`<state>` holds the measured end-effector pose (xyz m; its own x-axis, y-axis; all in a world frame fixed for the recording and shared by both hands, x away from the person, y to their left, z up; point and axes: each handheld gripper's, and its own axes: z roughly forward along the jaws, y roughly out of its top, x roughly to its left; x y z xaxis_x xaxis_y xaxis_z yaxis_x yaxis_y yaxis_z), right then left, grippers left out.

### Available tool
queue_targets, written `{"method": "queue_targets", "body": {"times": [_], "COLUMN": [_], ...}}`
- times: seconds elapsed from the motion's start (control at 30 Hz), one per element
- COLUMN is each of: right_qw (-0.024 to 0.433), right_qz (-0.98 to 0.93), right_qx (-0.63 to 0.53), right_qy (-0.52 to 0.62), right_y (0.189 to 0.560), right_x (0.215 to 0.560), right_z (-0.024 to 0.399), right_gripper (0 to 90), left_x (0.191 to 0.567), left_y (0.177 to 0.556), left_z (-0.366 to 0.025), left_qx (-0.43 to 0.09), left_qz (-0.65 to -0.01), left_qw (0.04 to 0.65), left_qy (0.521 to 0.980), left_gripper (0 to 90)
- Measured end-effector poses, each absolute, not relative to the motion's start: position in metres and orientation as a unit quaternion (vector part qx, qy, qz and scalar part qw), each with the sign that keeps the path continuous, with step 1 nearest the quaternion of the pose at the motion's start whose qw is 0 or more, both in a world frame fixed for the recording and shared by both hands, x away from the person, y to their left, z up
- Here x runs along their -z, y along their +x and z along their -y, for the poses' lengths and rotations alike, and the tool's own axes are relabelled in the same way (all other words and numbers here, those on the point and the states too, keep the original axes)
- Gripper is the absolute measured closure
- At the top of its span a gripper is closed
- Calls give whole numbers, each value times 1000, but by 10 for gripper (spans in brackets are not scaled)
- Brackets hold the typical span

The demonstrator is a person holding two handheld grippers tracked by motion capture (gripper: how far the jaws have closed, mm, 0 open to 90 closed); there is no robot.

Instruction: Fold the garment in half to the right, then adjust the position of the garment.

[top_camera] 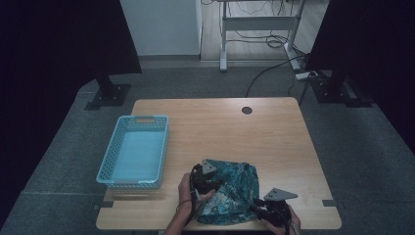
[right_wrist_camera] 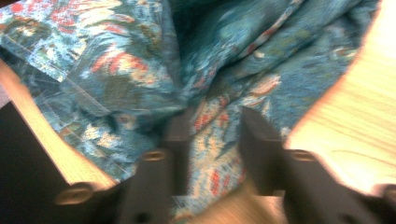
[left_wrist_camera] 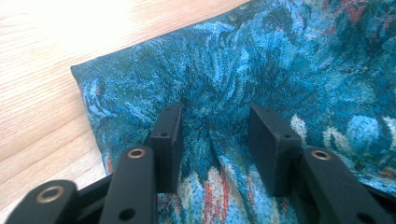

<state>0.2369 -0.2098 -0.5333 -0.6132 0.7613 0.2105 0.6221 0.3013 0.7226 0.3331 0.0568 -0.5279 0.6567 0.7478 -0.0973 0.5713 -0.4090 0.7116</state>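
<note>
A crumpled teal cloth (top_camera: pixel 234 188) with red and cream flower print lies near the table's front edge. My left gripper (top_camera: pixel 206 184) is on its left side. In the left gripper view the gripper (left_wrist_camera: pixel 214 125) has its jaws apart, tips pressed down on the cloth (left_wrist_camera: pixel 280 60), which puckers into small folds between them. My right gripper (top_camera: pixel 258 205) is at the cloth's front right corner. The blurred right gripper view shows the gripper (right_wrist_camera: pixel 212 123) with its jaws parted over a ridge of the cloth (right_wrist_camera: pixel 233 46), and no pad presses on it.
An empty light blue plastic basket (top_camera: pixel 108 161) stands at the left of the wooden table (top_camera: pixel 220 127). A round cable hole (top_camera: pixel 246 110) sits near the far edge. A desk frame and cables are on the floor beyond.
</note>
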Motion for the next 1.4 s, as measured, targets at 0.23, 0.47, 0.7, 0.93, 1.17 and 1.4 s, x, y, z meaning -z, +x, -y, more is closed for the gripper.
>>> {"method": "queue_targets", "body": {"times": [0.23,0.47,0.7,0.93,1.17,1.4], "right_qw": [95,105,126,132,139,148], "right_qz": [-778,-786,-799,-802,-804,-815], "right_qx": [-462,-478,-469,-464,-470,-462], "right_qy": [415,379,355,352,337,317], "right_y": [228,225,217,216,220,231], "right_x": [515,504,500,502,494,487], "right_z": [227,224,218,216,209,197], "right_gripper": [343,305,281,279,284,292], "left_x": [513,496,499,503,497,495], "left_y": [322,306,290,286,292,314], "left_z": [-74,-90,-97,-106,-103,-90], "left_qx": [-106,-116,-121,-113,-121,-123], "left_qz": [-403,-397,-388,-392,-378,-379], "left_qw": [409,423,417,423,437,434], "left_qy": [812,806,813,809,807,808], "left_gripper": [429,387,349,354,347,352]}}
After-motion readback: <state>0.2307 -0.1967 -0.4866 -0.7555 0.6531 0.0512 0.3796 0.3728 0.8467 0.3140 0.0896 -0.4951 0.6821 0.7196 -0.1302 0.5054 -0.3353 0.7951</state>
